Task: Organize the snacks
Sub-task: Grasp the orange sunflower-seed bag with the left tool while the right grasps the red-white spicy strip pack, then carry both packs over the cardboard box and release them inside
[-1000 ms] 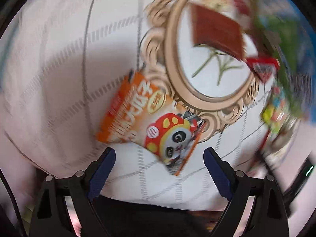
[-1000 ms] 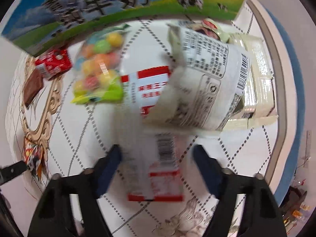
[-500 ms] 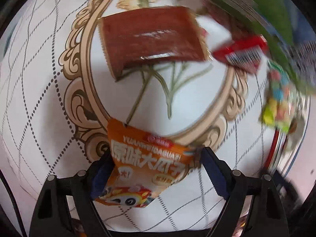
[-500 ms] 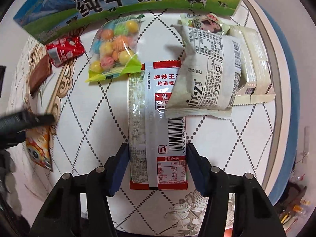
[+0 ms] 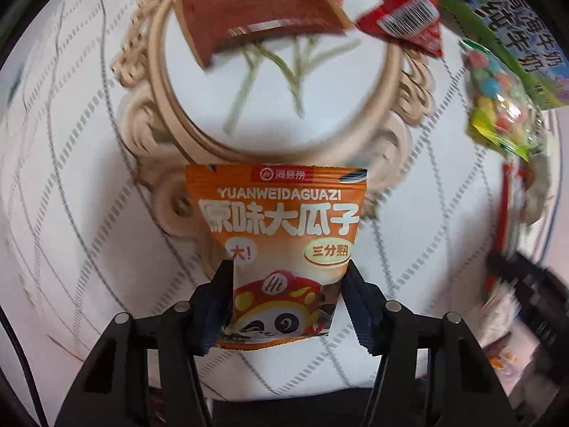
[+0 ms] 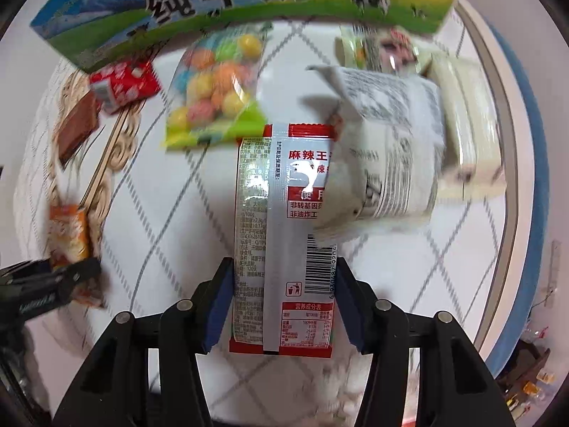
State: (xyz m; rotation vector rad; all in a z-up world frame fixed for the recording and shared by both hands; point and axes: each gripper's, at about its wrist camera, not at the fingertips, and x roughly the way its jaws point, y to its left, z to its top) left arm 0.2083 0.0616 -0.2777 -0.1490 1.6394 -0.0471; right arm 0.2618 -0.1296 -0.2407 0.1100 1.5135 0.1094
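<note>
My left gripper (image 5: pixel 286 270) is shut on the sides of an orange sunflower-seed packet (image 5: pixel 281 235) with a panda on it, upright between the fingers. My right gripper (image 6: pixel 284 270) is shut on a long red-and-silver spicy snack packet (image 6: pixel 281 235) lying back side up. A white packet with black print (image 6: pixel 387 163) overlaps that packet's far right part. The orange packet and the left gripper also show at the left of the right wrist view (image 6: pixel 67 235).
A brown packet (image 5: pixel 263 25), a small red packet (image 5: pixel 405 17) and a bag of coloured candy balls (image 6: pixel 217 89) lie on the patterned white tablecloth (image 5: pixel 89 178). A blue-green milk carton box (image 6: pixel 231 3) stands behind. Pale packets (image 6: pixel 466 114) lie at the right near the table's rim.
My left gripper has closed onto the orange packet, which now stands upright between the fingers. My right gripper has closed in on the red-and-silver packet. The white packet has shifted.
</note>
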